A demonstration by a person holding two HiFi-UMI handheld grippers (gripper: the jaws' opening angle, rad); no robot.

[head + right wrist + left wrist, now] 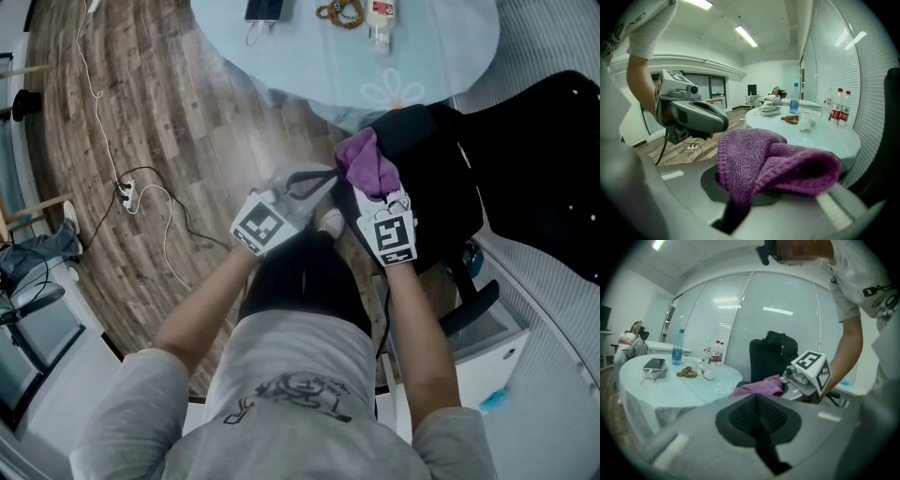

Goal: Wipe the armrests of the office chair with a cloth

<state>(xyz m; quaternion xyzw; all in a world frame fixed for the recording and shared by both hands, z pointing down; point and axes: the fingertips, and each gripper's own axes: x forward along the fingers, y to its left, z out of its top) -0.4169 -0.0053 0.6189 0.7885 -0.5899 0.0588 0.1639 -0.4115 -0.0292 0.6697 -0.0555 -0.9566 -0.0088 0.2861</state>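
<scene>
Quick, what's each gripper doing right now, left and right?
Left gripper: shut, nothing between its jaws.
Right gripper: shut on the purple cloth.

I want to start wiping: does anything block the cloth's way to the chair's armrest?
Nothing visible does. The right gripper holds the purple cloth by the black chair; the near armrest lies bare, just beside the person's right forearm.

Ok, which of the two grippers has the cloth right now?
The right gripper: the purple cloth is bunched between its jaws. The left gripper is shut on nothing.
</scene>
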